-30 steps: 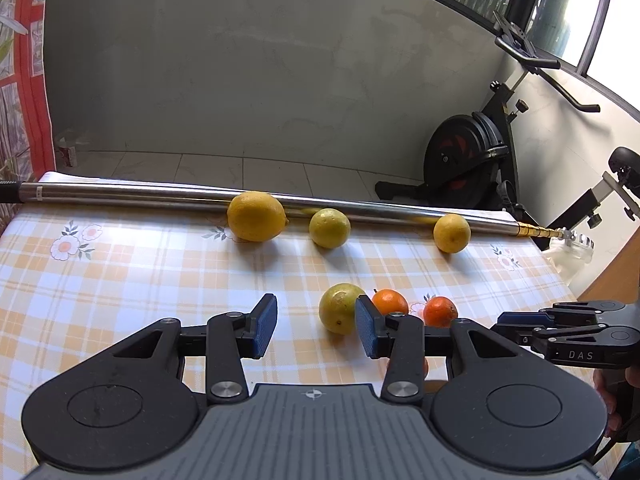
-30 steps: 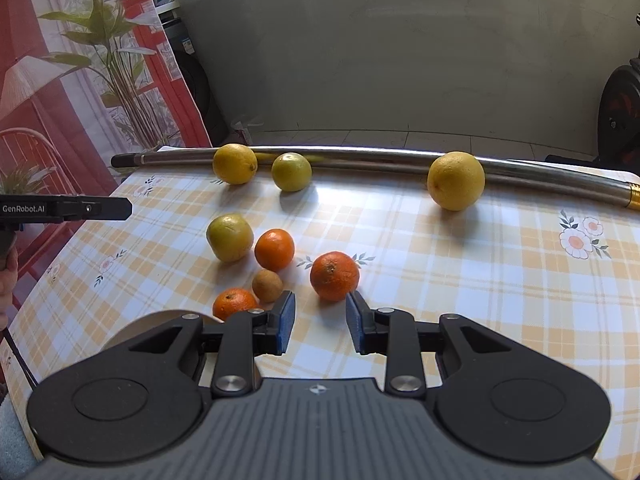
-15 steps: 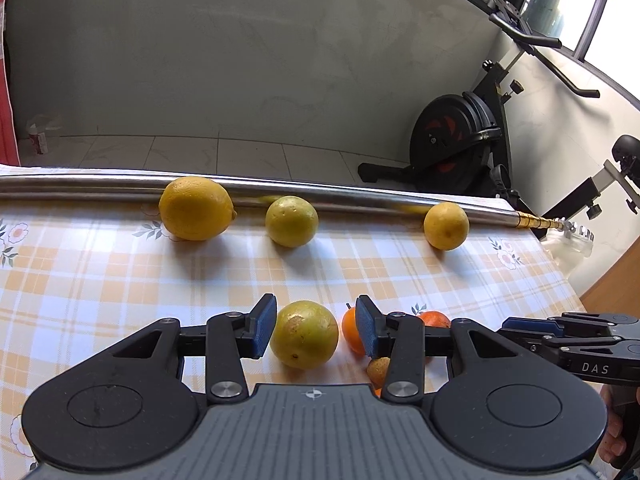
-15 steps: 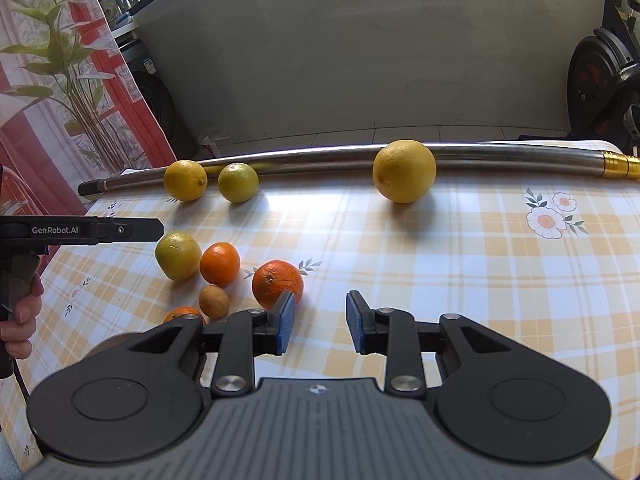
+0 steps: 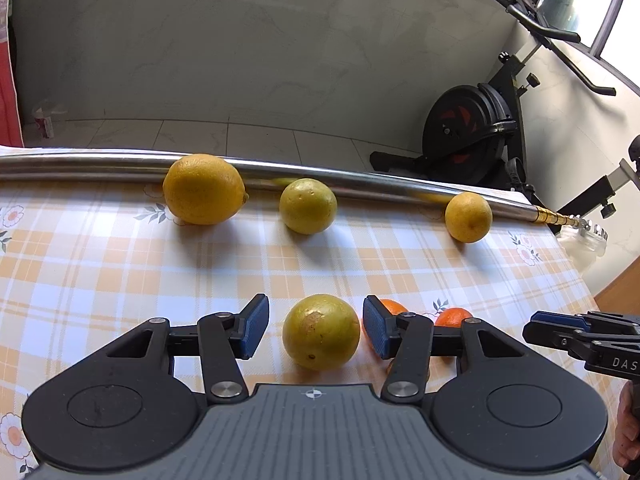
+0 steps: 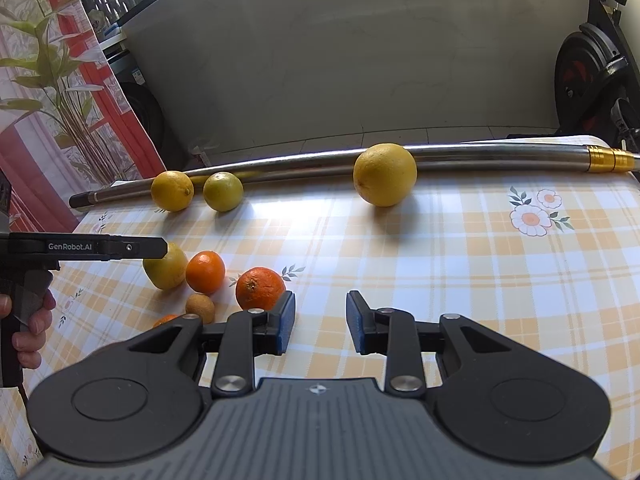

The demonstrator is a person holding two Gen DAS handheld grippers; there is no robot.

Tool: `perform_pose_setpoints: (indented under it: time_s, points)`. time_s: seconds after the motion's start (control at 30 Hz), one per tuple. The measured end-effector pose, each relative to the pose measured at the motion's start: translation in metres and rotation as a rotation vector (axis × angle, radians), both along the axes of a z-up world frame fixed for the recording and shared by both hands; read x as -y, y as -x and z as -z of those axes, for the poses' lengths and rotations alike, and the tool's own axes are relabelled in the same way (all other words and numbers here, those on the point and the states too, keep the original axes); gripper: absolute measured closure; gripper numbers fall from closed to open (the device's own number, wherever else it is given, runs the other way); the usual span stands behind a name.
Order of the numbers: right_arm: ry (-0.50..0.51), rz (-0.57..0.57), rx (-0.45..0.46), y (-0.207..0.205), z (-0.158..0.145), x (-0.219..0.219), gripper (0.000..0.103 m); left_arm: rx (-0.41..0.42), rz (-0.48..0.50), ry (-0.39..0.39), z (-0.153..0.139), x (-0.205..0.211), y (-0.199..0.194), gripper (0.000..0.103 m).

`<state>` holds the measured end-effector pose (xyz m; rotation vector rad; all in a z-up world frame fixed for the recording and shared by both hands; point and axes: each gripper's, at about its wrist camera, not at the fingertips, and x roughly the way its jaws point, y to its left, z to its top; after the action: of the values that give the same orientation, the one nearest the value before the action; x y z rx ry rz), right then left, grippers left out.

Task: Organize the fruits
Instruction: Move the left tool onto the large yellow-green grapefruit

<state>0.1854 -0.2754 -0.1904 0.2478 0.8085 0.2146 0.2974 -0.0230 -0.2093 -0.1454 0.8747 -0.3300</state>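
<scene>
- The left gripper [image 5: 316, 332] has its jaws apart and widening, with the greenish-yellow fruit [image 5: 321, 332] sitting right between them on the table. Neither blue pad presses on it; a sliver of checked cloth shows on each side.
- That is the relation the next move turns on, to my eye: the fruit lies dead ahead of the left jaws, centred in the gap, so a squeeze looks like all that is wanted. It is nearly round, so no long axis matters.
- The left hand is clearly the nearer one. From the right wrist view the same fruit lies well off to the left of those jaws, half hidden behind the left gripper's body.
- The right gripper [image 6: 320, 326] has its jaws drawn in to their narrowest, with nothing but bare tablecloth [image 6: 460, 264] in the small gap between the pads. It holds nothing.
- Just left of the right jaws, nearly touching the left pad, sits the larger orange [image 6: 260, 288]. Farther left are a smaller orange [image 6: 205, 272], a small brown fruit [image 6: 200, 308], and the edge of one more orange fruit [image 6: 166, 320] low behind the gripper.
- Well beyond both pairs of jaws, three yellow fruits line the metal pole [image 5: 100, 164]: a big one [image 5: 204, 189], a greenish one [image 5: 308, 206] and a small one [image 5: 468, 217].
- Count: four yellow or greenish citrus, three orange ones, one brown fruit, eight in all.
</scene>
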Motion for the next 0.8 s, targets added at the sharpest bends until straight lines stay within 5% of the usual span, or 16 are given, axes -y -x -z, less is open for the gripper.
perform_pose_setpoints:
  time_s: [0.8]
  points:
    - [-0.024, -0.010, -0.023, -0.002, 0.005, 0.000, 0.071, -0.014, 0.008, 0.012, 0.020, 0.007, -0.007, 0.054]
